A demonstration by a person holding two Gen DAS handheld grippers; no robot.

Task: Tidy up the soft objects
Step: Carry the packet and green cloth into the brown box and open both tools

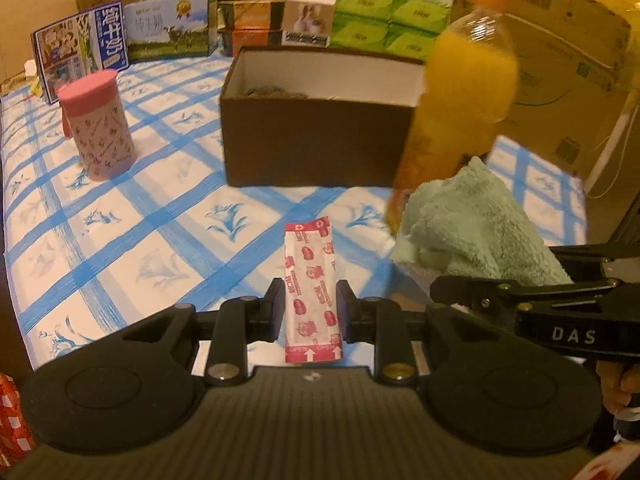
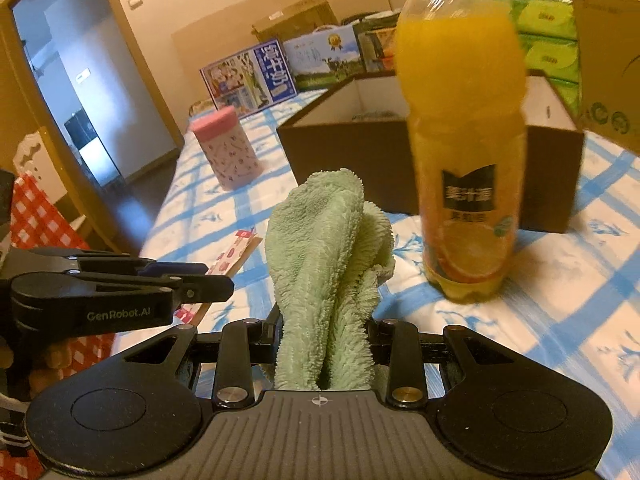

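Observation:
My left gripper [image 1: 309, 300] is shut on a red-and-white tissue packet [image 1: 310, 280], held lengthwise above the blue-checked cloth. My right gripper [image 2: 325, 332] is shut on a pale green fluffy towel [image 2: 328, 248], which bunches up above its fingers. In the left wrist view the same towel [image 1: 476, 224] and the right gripper's black arm [image 1: 520, 300] show at right. In the right wrist view the left gripper [image 2: 208, 280] and its packet [image 2: 234, 254] show at left. An open dark brown box [image 1: 316, 148] with a white inside stands ahead; something dark lies at its bottom.
An orange juice bottle [image 2: 464, 152] stands upright just right of the towel, in front of the box. A pink lidded canister [image 1: 98, 126] stands at left. Cartons, green tissue packs [image 1: 384, 20] and a large cardboard box [image 1: 560, 52] line the back.

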